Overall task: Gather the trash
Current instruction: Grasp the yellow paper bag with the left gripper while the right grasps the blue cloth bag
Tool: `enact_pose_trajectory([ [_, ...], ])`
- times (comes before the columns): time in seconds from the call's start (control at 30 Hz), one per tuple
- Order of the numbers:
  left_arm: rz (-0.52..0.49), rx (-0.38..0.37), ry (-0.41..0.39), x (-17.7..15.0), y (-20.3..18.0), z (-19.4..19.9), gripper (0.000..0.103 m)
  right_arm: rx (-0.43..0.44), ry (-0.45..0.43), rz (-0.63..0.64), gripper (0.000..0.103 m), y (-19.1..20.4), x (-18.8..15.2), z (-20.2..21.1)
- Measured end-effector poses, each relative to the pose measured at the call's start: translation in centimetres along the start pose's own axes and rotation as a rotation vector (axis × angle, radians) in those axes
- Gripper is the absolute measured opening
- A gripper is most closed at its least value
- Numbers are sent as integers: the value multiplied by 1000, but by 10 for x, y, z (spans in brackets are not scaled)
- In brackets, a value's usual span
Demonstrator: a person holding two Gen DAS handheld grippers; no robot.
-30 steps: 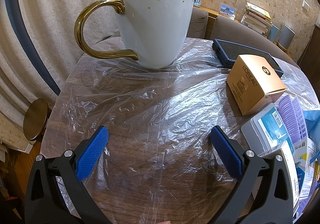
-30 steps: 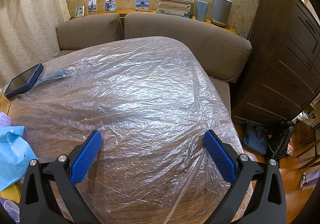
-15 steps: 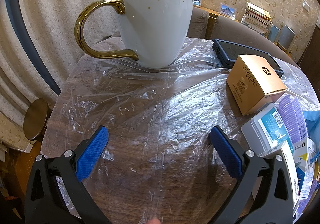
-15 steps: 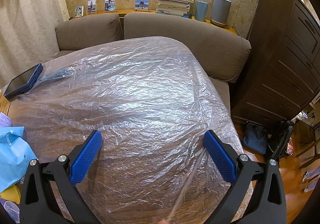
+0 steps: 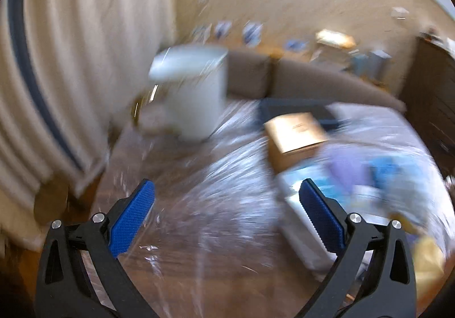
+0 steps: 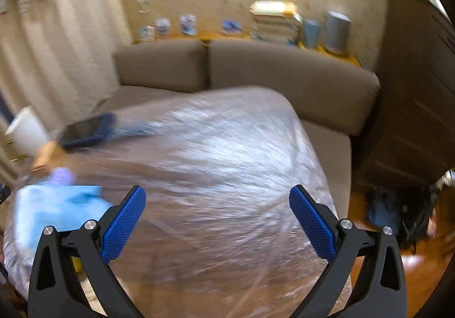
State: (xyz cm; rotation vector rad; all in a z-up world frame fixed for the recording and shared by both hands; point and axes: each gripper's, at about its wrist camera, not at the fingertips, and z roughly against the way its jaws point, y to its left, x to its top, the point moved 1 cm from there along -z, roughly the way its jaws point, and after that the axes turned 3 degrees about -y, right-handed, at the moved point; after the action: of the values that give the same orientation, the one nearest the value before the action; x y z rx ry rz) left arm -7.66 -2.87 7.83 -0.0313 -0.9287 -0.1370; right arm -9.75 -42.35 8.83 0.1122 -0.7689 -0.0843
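**Two open grippers over a plastic-covered table, both views blurred**

There are two grippers, each with two blue-padded fingers. The left gripper (image 5: 226,221) and the right gripper (image 6: 217,222) both stand spread wide, with nothing between their pads.

One table (image 6: 227,170), wrapped in clear plastic film, fills both views. On it stands one white mug (image 5: 196,93), one dark tablet (image 6: 85,131) and one tan box (image 5: 295,133) just in front of the tablet. The trash sits in a cluster near the tan box: something purple (image 5: 345,167), a crumpled blue sheet (image 6: 57,204) and a pale flat carton (image 5: 298,221); blur hides how many pieces there are.

The left wrist view alone shows the carton and something yellow (image 5: 429,258) at the right edge. The right wrist view alone shows the bare stretch of table, one stack of books (image 6: 274,23) and a dark wooden cabinet (image 6: 412,84) clearly. One brown sofa (image 6: 256,73) appears in both.
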Motion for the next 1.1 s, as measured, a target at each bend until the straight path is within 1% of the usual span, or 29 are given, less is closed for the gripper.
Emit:
enact_pose_trajectory([
  [0.03,-43,23,-46,1,-9,16,102,12,-13,34,99,13,3,8],
  [0.07,-84,67,-70,2,-18,27,102,19,-15,49,99,21,5,11],
  [0.1,-113,101,-79,2,-25,36,102,49,-17,62,99,32,7,14],
  [0.13,-121,85,-89,2,-29,44,102,85,-16,69,99,39,7,17],
  [0.17,-124,36,-95,3,-35,52,102,143,-9,71,99,49,7,18],
  [0.2,-123,-42,-91,2,-42,63,102,183,6,70,99,57,7,16],
  [0.23,-122,-96,-80,1,-49,70,102,223,33,68,99,67,7,12],
  [0.27,-119,-190,-49,-3,-61,76,102,247,51,69,99,72,6,7],
  [0.3,-123,-249,-29,-7,-68,79,102,265,71,65,99,78,5,1],
  [0.33,-135,-324,-8,-15,-83,84,102,278,99,50,99,82,5,-7],
  [0.37,-141,-361,-2,-20,-92,85,102,295,124,34,99,89,6,-13],
  [0.4,-147,-416,19,-30,-106,87,102,316,150,13,99,92,5,-19],
  [0.43,-152,-452,41,-39,-119,86,102,332,189,-18,99,94,5,-29],
  [0.47,-165,-464,50,-45,-127,86,102,334,214,-32,99,94,6,-38],
  [0.53,-215,-463,70,-61,-150,82,102,342,256,-53,99,99,-1,-51],
  [0.63,-290,-459,81,-75,-178,76,102,279,308,-38,99,109,-7,-67],
  [0.7,-334,-430,102,-79,-189,57,102,260,333,-31,99,115,-12,-74],
  [0.83,-363,-383,150,-88,-192,37,102,265,377,-70,99,116,-15,-84],
  [0.9,-383,-361,127,-90,-194,34,102,271,396,-81,99,114,-16,-83],
  [0.97,-392,-360,121,-92,-195,37,102,282,418,-111,99,111,-17,-83],
  [1.0,-408,-346,118,-93,-196,37,102,288,426,-128,99,109,-17,-82],
  [1.1,-430,-321,109,-97,-198,42,102,308,425,-172,99,99,-15,-75],
])
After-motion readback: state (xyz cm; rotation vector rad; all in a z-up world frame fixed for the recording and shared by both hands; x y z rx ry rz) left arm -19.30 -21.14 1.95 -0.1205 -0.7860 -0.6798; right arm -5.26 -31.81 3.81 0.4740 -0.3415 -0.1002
